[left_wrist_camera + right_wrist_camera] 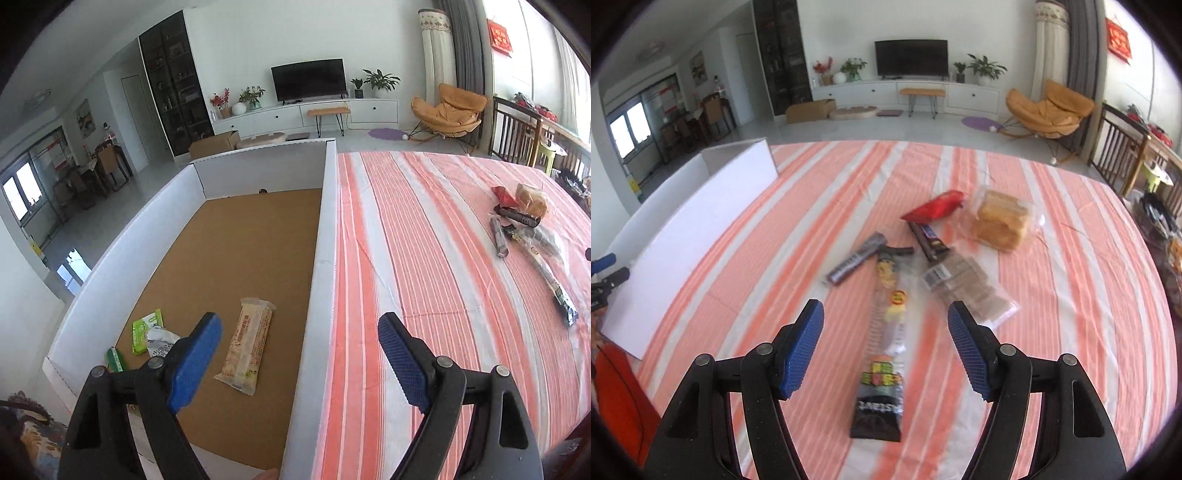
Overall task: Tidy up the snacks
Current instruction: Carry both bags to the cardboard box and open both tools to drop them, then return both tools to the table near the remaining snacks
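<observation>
Right wrist view shows the right gripper (885,347) with its jaws spread and nothing pinched; they straddle a long clear packet (886,343) with a black printed end, which lies on the striped tablecloth (1071,295) at lower centre. No pad touches it as far as I can tell, though the picture is blurred.

I judge the step in hand to be the next pick: some snacks are already boxed, and this hand is lined up on the long packet. The next move calls for lowering until the pads flank the packet's narrow width, closing, then carrying it left to the white box (683,236) at the left edge of the frame.

On the cloth I count six loose snacks: the long packet, a grey bar (855,260), a dark bar (929,240), a red packet (936,208), a bag of yellow cakes (1001,221), and a clear pack of brown wafers (967,288).

Left wrist view shows the left gripper (301,354) also spread and empty, hanging over the box's right wall (321,258) at centre frame. On the brown floor of the box lie four items: a beige bar (247,347), a green packet (146,330), a white crumpled wrapper (160,341), and a small green stick (115,359), all towards the lower left.
</observation>
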A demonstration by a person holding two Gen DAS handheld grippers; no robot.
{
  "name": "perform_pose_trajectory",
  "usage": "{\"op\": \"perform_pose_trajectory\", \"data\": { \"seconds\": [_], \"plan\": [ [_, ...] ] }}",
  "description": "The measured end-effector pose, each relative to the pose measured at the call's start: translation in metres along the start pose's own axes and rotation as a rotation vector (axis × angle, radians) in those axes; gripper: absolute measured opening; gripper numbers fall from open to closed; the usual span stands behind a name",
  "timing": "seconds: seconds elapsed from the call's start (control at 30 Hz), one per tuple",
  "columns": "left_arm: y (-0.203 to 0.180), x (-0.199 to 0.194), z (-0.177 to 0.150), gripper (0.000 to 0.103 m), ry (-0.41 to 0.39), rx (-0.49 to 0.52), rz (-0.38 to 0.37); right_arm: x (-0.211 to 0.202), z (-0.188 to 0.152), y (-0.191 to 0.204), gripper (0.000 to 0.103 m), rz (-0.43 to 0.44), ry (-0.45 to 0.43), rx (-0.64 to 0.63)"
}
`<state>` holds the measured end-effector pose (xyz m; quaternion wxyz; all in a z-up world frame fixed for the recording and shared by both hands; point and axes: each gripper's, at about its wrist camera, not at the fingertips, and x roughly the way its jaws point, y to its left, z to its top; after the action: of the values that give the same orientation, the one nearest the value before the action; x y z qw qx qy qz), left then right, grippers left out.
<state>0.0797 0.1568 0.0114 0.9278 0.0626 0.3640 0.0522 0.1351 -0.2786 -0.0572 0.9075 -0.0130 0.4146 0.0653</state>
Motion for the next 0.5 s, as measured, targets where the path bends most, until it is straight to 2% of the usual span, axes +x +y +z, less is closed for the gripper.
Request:
{"op": "perform_pose_trajectory", "data": {
  "seconds": [0.07,0.13,0.23,0.27,0.4,0.43,0.5],
  "plan": [
    [-0.007,-0.005,-0.003,0.086,-0.014,-0.006,0.009,0.005,-0.022,-0.046,0.073,-0.105,0.024,0.049],
    [-0.009,-0.004,-0.004,0.086,-0.001,-0.017,-0.003,0.014,-0.04,-0.074,0.073,-0.185,0.047,0.079],
    [-0.012,-0.004,-0.004,0.086,0.014,0.007,0.022,0.025,-0.055,-0.095,0.073,-0.223,0.068,0.107],
    [-0.012,-0.009,-0.002,0.086,-0.005,-0.005,0.046,0.02,-0.056,-0.098,0.073,-0.209,0.026,0.127],
    [-0.025,-0.051,0.007,0.086,-0.174,-0.048,0.125,0.027,-0.048,-0.101,0.077,-0.207,0.032,0.18],
    [-0.033,-0.061,0.01,0.086,-0.21,-0.041,0.125,0.029,-0.046,-0.103,0.079,-0.207,0.038,0.191],
    [-0.056,-0.075,0.015,0.094,-0.258,-0.03,0.064,0.033,-0.045,-0.11,0.085,-0.194,0.04,0.213]
  ]
}}
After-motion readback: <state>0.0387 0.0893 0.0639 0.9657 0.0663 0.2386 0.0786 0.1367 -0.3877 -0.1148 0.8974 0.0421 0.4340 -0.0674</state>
